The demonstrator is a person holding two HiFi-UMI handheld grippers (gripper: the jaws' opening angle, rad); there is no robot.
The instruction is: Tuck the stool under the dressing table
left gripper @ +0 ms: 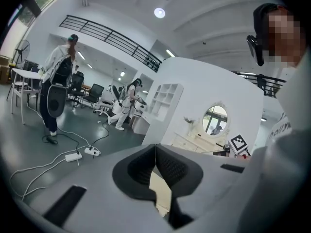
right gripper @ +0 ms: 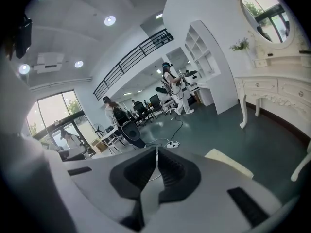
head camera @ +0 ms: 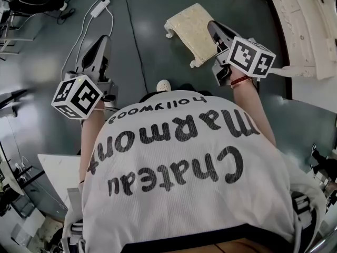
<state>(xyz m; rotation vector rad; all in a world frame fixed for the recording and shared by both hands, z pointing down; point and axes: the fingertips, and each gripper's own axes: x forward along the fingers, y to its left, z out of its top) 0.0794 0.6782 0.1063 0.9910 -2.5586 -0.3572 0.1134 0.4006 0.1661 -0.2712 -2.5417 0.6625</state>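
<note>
the left claw (head camera: pixel 102 42) and right claw (head camera: pixel 215 28) are closed and empty, while the shirt (head camera: pixel 179 162) reads "chateau marmont hollywood".

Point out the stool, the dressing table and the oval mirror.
stool (head camera: pixel 190 30), head view, on its cushioned seat.
dressing table (right gripper: pixel 272 89), right gripper view, on its drawer front.
oval mirror (right gripper: pixel 266 14), right gripper view, on the glass.
</note>
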